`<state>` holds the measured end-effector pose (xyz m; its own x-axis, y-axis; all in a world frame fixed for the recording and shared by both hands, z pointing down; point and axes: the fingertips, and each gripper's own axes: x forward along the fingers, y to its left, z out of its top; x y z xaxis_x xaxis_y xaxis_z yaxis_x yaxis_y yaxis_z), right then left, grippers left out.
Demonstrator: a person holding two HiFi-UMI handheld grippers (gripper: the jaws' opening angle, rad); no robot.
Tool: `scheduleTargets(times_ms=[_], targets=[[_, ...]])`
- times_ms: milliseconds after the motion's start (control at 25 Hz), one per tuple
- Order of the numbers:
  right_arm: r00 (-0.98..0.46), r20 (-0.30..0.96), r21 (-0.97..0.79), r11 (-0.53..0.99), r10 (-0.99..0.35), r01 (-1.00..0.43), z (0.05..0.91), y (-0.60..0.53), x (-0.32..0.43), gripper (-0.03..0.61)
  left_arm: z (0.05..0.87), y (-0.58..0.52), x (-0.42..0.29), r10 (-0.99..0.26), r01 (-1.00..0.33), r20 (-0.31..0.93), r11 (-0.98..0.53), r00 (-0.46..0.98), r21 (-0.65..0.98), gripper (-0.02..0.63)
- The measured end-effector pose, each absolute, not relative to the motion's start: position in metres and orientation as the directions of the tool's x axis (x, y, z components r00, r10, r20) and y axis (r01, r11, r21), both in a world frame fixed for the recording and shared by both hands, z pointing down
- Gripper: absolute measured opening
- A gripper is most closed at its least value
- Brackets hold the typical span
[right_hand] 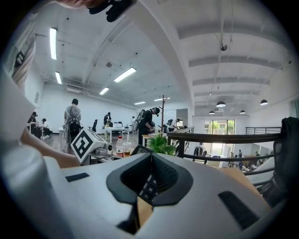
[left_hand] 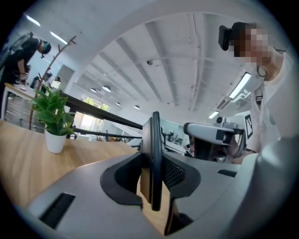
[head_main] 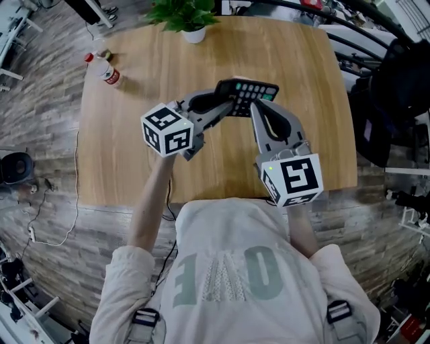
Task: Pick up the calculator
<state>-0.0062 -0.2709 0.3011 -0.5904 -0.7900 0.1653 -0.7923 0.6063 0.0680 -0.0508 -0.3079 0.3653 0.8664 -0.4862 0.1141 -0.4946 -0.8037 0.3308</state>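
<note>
A black calculator point(head_main: 247, 93) with grey and green keys is held in the air above the wooden table point(head_main: 141, 154). My left gripper point(head_main: 227, 102) comes in from the left and is shut on the calculator's left end. In the left gripper view the calculator point(left_hand: 155, 154) stands edge-on, pinched between the dark pads of my left gripper point(left_hand: 155, 184). My right gripper point(head_main: 255, 107) reaches up from below and is closed on the lower edge. In the right gripper view, keys of the calculator point(right_hand: 148, 187) show inside the hollow of my right gripper point(right_hand: 149, 175).
A potted plant point(head_main: 190, 19) stands at the table's far edge, and a plastic bottle point(head_main: 107, 71) lies near the far left corner. A dark bag point(head_main: 396, 94) sits off the right side. People work at desks in the background.
</note>
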Motion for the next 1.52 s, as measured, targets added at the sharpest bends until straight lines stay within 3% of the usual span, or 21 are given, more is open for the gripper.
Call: scheduleTargets(times_ms=[280,600,920,1520], targets=[[-0.588,0.151,0.066,0.601,-0.795,-0.796,0.3,-0.271,-0.013,0.018,0.309,-0.313,-0.098,-0.862,-0.848,-0.003,-0.499,0.507,0.178,0.11],[-0.556,0.139,0.041,0.565,-0.82,-0.824,0.301,-0.27,-0.014,0.018,0.27,-0.271,-0.15,-0.981,-0.989,-0.141,-0.141,0.135,0.036,0.11],[-0.534,0.138,0.042,0.544,-0.834,-0.838,0.308,-0.261,-0.019,0.018,0.268,-0.248,-0.175,-0.979,-1.0,-0.201,-0.004,0.01,-0.028,0.11],[-0.507,0.117,0.056,0.515,-0.854,-0.855,0.304,-0.269,-0.021,0.018,0.277,-0.25,-0.159,-0.984,-0.995,-0.159,-0.071,0.082,-0.071,0.078]])
